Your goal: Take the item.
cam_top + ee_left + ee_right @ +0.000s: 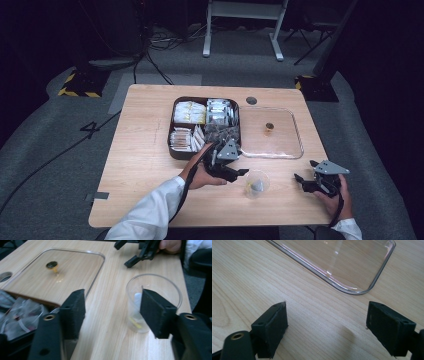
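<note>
Left tongs spread, empty, just beside the clear cup holding a sachet, apparently released there; right tongs spread, idle over bare table.

My high view looks forward and down from above my side of the tabletop, far enough back to take in the whole surface and the dark floor around it. My left gripper view sits low and close, facing along its jaws across the wood toward a clear cup and a clear tray. My right gripper view hovers nearer still, angled down at bare wood. Both gripper views and the high view share that tray.
</note>
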Demonstrator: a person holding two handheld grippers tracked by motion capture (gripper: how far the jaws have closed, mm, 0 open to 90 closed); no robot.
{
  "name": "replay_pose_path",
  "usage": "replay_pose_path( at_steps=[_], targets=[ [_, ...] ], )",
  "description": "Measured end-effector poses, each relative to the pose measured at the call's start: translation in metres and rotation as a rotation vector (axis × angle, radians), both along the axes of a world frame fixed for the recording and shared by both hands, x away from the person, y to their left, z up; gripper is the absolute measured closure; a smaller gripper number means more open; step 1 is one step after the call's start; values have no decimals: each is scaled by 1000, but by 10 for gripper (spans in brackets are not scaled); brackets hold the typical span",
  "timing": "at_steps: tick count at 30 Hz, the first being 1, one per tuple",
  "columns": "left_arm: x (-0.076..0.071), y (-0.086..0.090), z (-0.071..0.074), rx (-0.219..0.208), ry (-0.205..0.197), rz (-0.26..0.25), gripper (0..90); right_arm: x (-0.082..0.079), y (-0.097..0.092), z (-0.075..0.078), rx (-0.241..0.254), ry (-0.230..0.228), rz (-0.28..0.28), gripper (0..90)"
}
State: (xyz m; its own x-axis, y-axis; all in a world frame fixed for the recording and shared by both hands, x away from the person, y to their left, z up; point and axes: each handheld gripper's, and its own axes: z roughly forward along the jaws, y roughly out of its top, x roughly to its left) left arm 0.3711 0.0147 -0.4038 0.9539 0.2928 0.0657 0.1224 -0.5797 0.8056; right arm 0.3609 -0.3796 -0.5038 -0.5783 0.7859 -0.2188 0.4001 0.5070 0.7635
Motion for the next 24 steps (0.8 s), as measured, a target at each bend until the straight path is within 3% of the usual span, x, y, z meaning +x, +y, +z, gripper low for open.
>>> replay_pose_path(
  at_steps=[5, 10, 16, 24],
  targets=[
    [2, 11, 3, 11, -2, 62, 243, 0, 0, 0, 0, 0, 0, 176],
    [4, 20, 3, 39, -13, 113, 210, 0, 0, 0, 0, 1, 0, 175],
    [3, 33, 5, 52, -30, 109, 182, 0, 0, 0, 2, 3, 0, 176],
    [-2, 51, 7, 97, -69, 150, 174, 0, 0, 0, 2, 3, 0, 175]
  ],
)
